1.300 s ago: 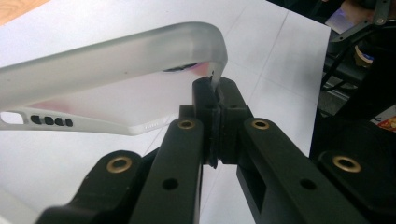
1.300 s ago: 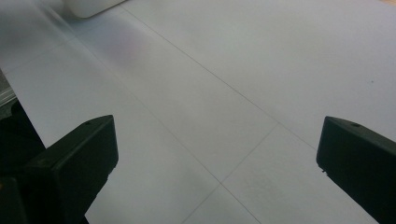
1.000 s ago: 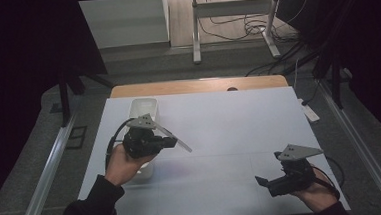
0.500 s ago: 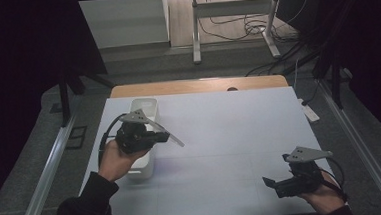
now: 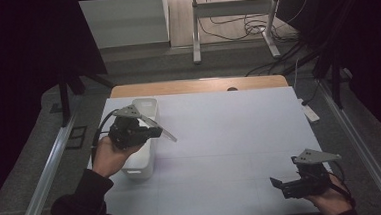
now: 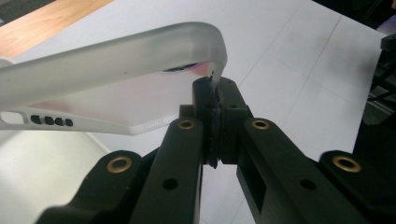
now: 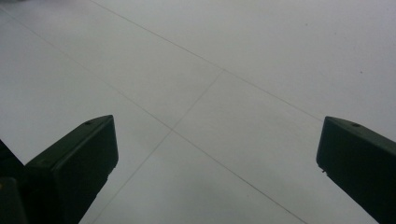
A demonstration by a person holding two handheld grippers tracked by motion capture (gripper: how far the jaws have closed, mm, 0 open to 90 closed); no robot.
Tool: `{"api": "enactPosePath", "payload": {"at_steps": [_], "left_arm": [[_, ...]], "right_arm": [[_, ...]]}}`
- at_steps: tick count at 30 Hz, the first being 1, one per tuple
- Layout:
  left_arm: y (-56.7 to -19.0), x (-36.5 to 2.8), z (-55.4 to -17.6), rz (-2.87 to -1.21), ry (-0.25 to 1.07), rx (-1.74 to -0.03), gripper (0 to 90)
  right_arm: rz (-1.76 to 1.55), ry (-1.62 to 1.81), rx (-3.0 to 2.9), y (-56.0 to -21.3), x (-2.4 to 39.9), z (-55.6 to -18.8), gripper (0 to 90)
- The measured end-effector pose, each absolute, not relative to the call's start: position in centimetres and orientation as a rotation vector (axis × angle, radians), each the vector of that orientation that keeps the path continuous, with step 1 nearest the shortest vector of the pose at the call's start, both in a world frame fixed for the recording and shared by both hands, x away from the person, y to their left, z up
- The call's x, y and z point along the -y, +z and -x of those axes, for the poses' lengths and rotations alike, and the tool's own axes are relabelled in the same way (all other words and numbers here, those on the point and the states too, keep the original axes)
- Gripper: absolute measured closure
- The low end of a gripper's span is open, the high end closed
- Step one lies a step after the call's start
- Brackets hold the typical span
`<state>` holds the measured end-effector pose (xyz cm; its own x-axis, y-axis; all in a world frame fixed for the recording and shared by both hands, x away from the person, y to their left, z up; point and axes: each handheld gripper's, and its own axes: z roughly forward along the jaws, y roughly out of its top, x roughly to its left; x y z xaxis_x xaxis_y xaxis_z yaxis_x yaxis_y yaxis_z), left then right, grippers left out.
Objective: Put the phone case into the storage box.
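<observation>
Left gripper held up at left-centre of the high view, above the white table, carried by the left hand. Jaws closed tight on one corner edge of a translucent frosted phone case; in the left gripper view the pinch sits at centre frame, thin case wall clamped between the two black pads. Case extends to the left of that frame, tilted, open side down, with port and speaker cutouts along the lower-left edge. In the high view, case sticks out to the right of the gripper, off the table surface.

White rectangular bin on the table directly under and behind the left gripper, long axis running toward the top of the frame. Contents cannot be made out.

Right gripper low at lower right of the high view, near the table's front edge, in the right hand. Jaws wide apart, gripping nothing; the right gripper view looks down at bare table with faint seam lines crossing mid-frame, one black jaw at lower left and one at right edge.

Grippers well apart. Wooden strip along the table's far edge, upper centre.
</observation>
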<state>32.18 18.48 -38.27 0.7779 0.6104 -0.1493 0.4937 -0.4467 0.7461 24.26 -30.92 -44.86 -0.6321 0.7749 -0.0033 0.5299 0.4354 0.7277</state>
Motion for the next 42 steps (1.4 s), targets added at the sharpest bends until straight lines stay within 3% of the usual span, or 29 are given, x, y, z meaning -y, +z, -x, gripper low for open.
{"api": "enactPosePath", "payload": {"at_steps": [42], "left_arm": [[-36.0,-21.1,-34.9,-2.183,0.297,-0.961,88.2]], "right_arm": [[-1.264,0.964,-2.237,-44.8,33.6,-22.3,0.0]]}}
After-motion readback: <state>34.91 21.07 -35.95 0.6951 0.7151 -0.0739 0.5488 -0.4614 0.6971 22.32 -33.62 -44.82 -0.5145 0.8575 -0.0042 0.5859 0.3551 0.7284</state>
